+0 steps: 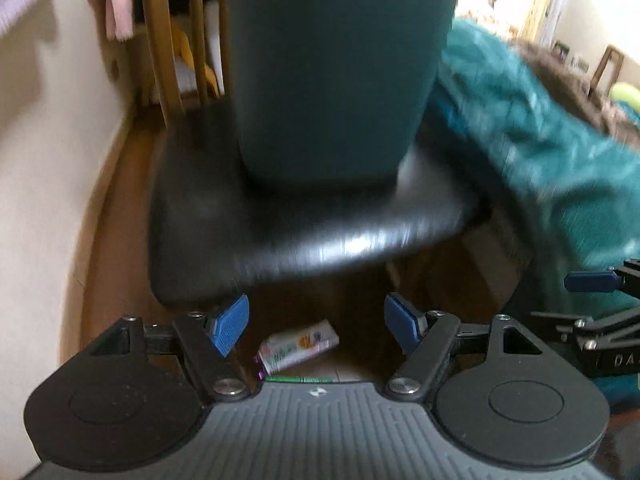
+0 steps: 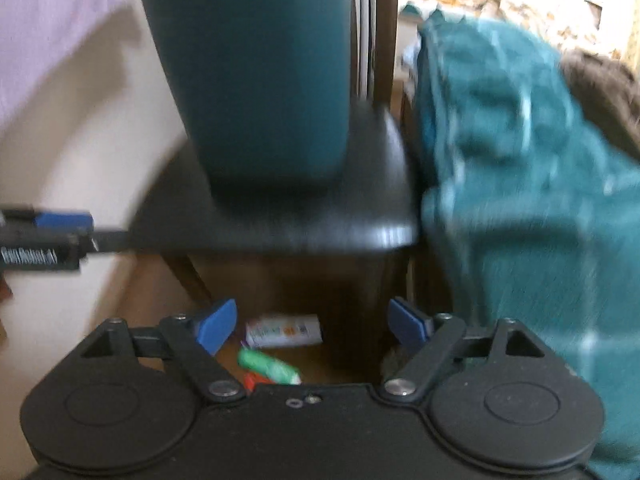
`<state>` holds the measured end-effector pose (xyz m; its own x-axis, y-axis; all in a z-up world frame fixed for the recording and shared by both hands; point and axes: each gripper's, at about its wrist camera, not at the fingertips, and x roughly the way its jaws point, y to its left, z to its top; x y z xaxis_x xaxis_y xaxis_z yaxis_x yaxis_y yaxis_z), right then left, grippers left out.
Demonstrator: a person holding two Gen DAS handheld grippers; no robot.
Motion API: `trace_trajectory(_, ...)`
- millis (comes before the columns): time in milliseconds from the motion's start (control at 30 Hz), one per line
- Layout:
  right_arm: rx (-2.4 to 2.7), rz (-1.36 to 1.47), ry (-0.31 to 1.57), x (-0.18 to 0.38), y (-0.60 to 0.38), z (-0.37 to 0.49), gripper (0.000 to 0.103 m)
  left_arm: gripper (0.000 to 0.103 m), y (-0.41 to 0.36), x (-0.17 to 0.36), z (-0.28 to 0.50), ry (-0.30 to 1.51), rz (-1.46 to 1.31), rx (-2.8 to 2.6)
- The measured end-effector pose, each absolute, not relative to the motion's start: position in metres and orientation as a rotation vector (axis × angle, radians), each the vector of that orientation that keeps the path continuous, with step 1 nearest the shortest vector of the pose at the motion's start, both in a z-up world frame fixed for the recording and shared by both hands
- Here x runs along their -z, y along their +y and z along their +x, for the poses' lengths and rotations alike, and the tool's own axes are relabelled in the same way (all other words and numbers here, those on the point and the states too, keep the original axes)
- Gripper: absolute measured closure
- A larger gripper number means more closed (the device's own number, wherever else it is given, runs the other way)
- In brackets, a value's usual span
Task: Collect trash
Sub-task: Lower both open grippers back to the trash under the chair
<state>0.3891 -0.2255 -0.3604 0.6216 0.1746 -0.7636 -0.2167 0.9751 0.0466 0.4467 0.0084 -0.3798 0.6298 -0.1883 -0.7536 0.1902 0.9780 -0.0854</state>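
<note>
Both claws, the left gripper (image 1: 316, 326) and right gripper (image 2: 314, 326), are wide apart and empty above the white wrapper (image 2: 284, 331) at the bottom middle.

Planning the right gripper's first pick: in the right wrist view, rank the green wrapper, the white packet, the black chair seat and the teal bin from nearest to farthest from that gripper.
1. green wrapper: on the floor, just ahead of the open right gripper.
2. white packet: floor, just beyond.
3. black chair seat: above and behind.
4. teal bin: standing on the seat.
</note>
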Motion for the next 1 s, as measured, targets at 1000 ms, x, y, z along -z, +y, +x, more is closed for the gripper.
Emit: trace_trajectory(1000, -0.455, -0.213, 1.334, 0.752, -0.238, 0.42, 0.023, 0.03, 0.08, 0.799, 0.441, 1.325, 0.318, 0.426)
